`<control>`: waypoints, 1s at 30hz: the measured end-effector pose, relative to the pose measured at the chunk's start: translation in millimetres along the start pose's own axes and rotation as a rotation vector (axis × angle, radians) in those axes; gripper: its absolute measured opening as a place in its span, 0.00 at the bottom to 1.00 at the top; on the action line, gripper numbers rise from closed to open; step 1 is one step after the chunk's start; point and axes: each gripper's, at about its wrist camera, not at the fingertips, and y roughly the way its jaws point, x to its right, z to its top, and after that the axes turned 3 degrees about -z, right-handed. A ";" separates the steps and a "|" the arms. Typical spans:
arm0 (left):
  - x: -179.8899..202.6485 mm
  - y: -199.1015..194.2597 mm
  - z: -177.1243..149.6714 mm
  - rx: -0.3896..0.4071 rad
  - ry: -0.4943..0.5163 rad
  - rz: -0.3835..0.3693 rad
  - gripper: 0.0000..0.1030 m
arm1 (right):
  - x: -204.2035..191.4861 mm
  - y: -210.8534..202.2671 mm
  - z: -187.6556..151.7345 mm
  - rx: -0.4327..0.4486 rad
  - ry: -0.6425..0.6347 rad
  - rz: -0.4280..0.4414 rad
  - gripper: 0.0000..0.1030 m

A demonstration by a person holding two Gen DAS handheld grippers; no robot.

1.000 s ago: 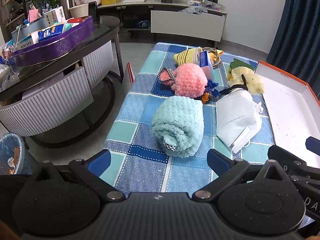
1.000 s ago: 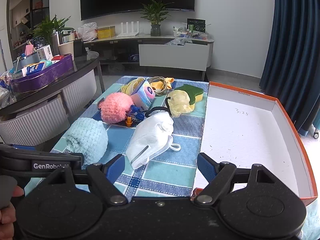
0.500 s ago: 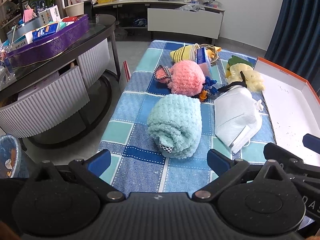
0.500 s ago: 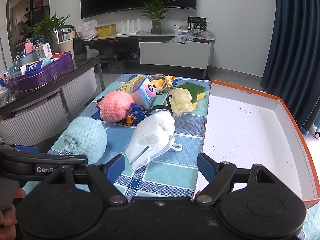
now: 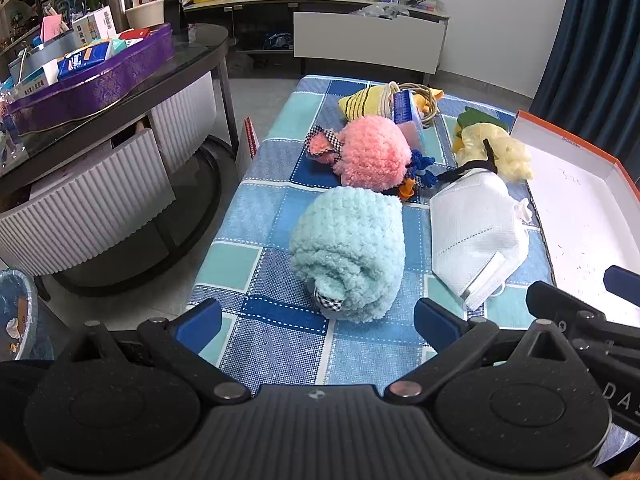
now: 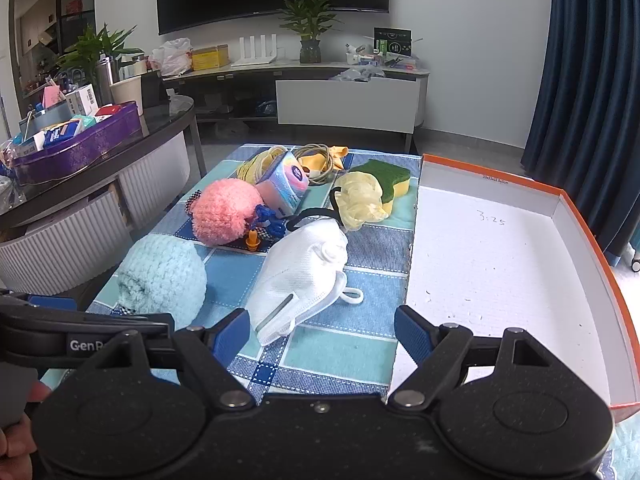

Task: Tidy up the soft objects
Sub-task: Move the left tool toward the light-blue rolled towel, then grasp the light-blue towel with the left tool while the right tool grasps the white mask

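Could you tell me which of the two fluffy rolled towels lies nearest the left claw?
The light blue rolled towel, lying just ahead of the open left claw. The pink one sits farther back, beyond it.

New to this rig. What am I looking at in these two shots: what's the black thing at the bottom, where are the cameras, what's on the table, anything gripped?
No robot arm here: a person holds a two-finger gripper in each hand, and each carries a fisheye camera looking forward along its fingers. The black shape at the bottom of each picture is that gripper's own body, with blue pads at the fingertips.

In the left wrist view, the left gripper is open just short of a rolled light blue fluffy towel. In the right wrist view, the right gripper is open near a white face mask.

On the blue checked tablecloth also lie a pink fluffy roll, a pale yellow glove, a green and yellow sponge and a tissue pack. At the right sits an orange-rimmed box with nothing inside.

Nothing is gripped.
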 end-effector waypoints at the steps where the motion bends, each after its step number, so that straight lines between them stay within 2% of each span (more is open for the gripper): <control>1: -0.2 0.4 0.1 0.000 -0.001 0.001 1.00 | 0.2 0.8 0.5 -0.001 0.001 0.000 0.91; 30: -5.5 22.0 13.8 -0.001 -0.011 -0.001 1.00 | 4.4 28.1 13.0 -0.026 0.025 0.000 0.91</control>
